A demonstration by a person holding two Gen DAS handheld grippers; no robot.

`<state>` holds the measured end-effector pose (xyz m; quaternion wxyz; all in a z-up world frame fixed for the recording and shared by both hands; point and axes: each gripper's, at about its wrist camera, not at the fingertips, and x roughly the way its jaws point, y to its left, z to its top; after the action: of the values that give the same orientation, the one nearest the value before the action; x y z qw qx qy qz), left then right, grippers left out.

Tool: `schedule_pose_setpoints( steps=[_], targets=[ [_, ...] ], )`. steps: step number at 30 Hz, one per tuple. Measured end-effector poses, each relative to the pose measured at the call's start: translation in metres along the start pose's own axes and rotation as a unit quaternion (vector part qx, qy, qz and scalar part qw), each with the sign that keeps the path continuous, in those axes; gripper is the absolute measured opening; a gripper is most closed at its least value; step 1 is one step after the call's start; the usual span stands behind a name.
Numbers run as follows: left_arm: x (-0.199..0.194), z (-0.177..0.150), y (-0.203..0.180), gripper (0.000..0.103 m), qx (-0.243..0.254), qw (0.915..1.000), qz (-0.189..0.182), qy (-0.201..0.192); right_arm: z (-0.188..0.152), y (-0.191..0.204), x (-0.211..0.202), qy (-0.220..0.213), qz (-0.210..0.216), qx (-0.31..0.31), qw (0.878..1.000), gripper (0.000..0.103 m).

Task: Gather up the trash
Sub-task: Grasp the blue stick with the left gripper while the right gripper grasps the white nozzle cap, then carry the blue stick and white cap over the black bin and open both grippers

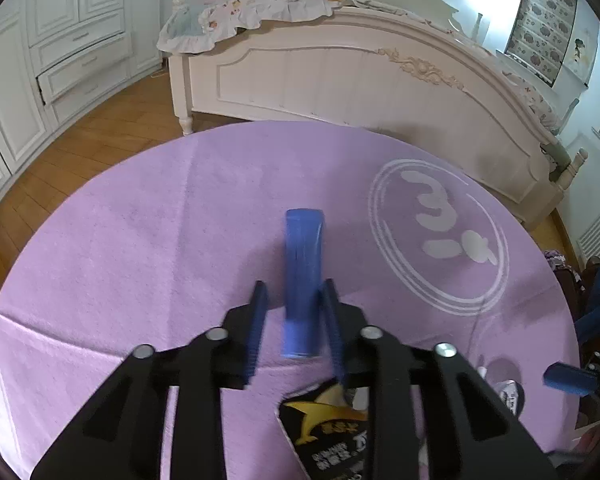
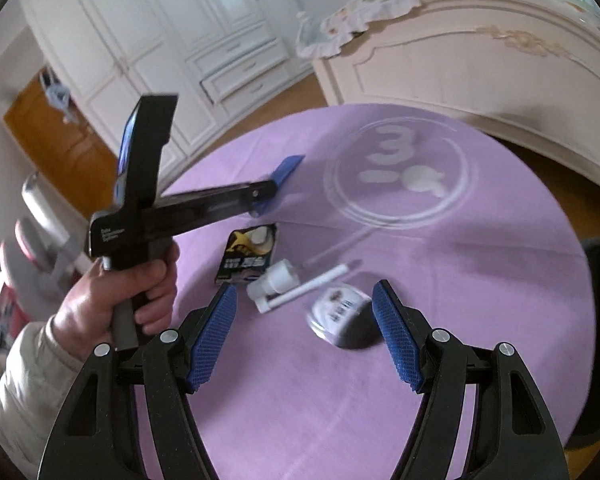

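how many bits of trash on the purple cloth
4: black packet left; white bottle and pen mid; round tub by the right gripper. More may hide behind grippers.

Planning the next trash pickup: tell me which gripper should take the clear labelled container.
Right. The right gripper is open, with the clear labelled container lying just ahead between its fingers. The left gripper is farther off, beyond the black packet, its fingers together.

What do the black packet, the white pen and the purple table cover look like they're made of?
Black packet: likely plastic or foil film, glossy, printed with a gold shape and white text. White pen: probably smooth hard plastic, slim and straight. Purple cover: seems a matte felt-like fabric, showing fold creases and no shine.
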<state>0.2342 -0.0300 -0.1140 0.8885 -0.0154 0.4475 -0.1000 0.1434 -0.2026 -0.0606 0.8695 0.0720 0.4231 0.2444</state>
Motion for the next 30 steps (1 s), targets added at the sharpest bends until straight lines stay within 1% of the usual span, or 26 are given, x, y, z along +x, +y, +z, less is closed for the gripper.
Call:
schedule_pose_setpoints(
  steps=[2, 4, 8, 9, 10, 11, 12, 13, 14, 15, 16, 20, 23, 27, 28, 30],
  targets=[
    [-0.002, -0.004, 0.006, 0.017, -0.004, 1.0, -0.003, -0.004, 0.004, 0.009, 0.016, 0.022, -0.01, -0.011, 1.0, 0.07],
    [-0.004, -0.006, 0.009, 0.016, -0.008, 0.9999, -0.009, -0.007, 0.006, 0.014, 0.029, 0.037, -0.019, -0.021, 0.999, 0.07],
    [-0.014, -0.014, 0.021, 0.015, -0.025, 0.9994, -0.017, -0.019, 0.007, 0.027, 0.047, 0.055, -0.047, -0.05, 0.996, 0.07],
    [-0.018, -0.016, 0.026, 0.015, -0.033, 0.999, -0.02, -0.022, 0.007, 0.028, 0.049, 0.057, -0.052, -0.054, 0.996, 0.068],
    [-0.022, -0.018, 0.028, 0.015, -0.038, 0.9987, -0.024, -0.025, 0.006, 0.031, 0.054, 0.062, -0.06, -0.063, 0.994, 0.065],
    [-0.025, -0.018, 0.03, 0.015, -0.042, 0.9984, -0.025, -0.028, 0.005, 0.033, 0.057, 0.065, -0.068, -0.071, 0.993, 0.059],
    [-0.031, -0.02, 0.032, 0.015, -0.045, 0.9981, -0.026, -0.033, 0.004, 0.036, 0.058, 0.059, -0.075, -0.084, 0.992, 0.048],
    [-0.036, -0.021, 0.033, 0.015, -0.046, 0.9979, -0.028, -0.037, 0.003, 0.038, 0.058, 0.057, -0.078, -0.089, 0.991, 0.043],
    [-0.039, -0.022, 0.033, 0.015, -0.046, 0.9977, -0.029, -0.04, 0.001, 0.04, 0.058, 0.058, -0.079, -0.094, 0.991, 0.033],
    [-0.045, -0.024, 0.033, 0.015, -0.047, 0.9974, -0.032, -0.045, -0.001, 0.04, 0.057, 0.057, -0.075, -0.095, 0.991, 0.03],
    [-0.049, -0.025, 0.031, 0.015, -0.046, 0.9972, -0.034, -0.048, -0.002, 0.039, 0.056, 0.054, -0.07, -0.092, 0.992, 0.03],
    [-0.068, -0.03, 0.021, 0.015, -0.038, 0.9962, -0.043, -0.065, -0.01, 0.035, 0.038, 0.027, -0.044, -0.08, 0.995, 0.03],
    [-0.081, -0.032, 0.005, 0.015, -0.027, 0.9953, -0.053, -0.076, -0.014, 0.026, 0.012, -0.004, -0.027, -0.063, 0.998, 0.03],
    [-0.098, -0.033, -0.027, 0.015, -0.002, 0.9933, -0.072, -0.09, -0.015, 0.007, -0.024, -0.044, -0.008, -0.028, 0.999, 0.03],
    [-0.101, -0.033, -0.035, 0.015, 0.004, 0.9927, -0.077, -0.093, -0.017, -0.003, -0.039, -0.06, -0.004, -0.015, 0.998, 0.03],
    [-0.108, -0.034, -0.057, 0.015, 0.021, 0.9911, -0.088, -0.097, -0.018, -0.015, -0.057, -0.079, -0.003, 0.0, 0.997, 0.03]
  ],
)
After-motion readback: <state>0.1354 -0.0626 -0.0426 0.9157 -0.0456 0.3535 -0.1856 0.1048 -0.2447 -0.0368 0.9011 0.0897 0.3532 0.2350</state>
